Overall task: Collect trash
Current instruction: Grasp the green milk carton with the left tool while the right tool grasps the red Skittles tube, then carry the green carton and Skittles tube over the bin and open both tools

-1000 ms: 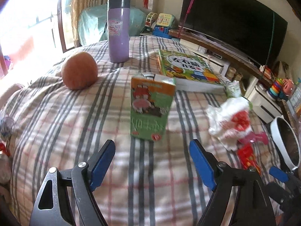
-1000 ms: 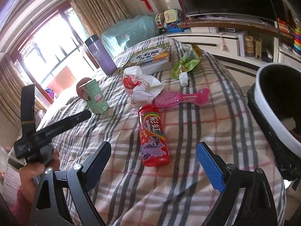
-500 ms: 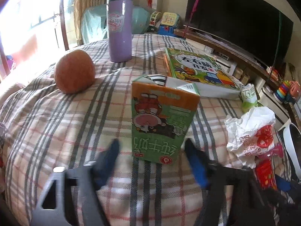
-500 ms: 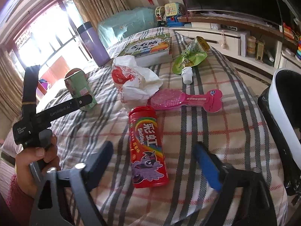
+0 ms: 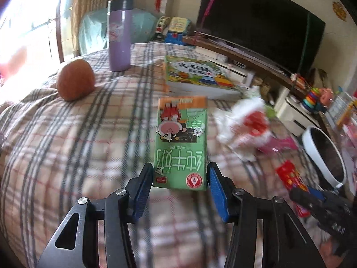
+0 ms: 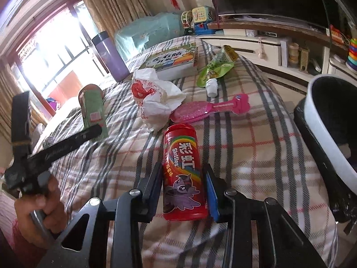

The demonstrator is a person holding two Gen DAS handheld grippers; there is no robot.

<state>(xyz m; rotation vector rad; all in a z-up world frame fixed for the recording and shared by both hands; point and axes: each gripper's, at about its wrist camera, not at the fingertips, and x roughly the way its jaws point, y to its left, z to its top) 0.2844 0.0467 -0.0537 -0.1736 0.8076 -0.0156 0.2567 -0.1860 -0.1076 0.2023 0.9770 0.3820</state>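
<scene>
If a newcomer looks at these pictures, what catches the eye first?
The red Skittles can lying on the plaid cloth, clamped between the right tongs, which have just been closing. Next, the green milk carton standing between the left tongs, also just closing.

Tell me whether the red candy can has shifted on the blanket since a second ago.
No. The red candy can stays just below the pink brush.
</scene>
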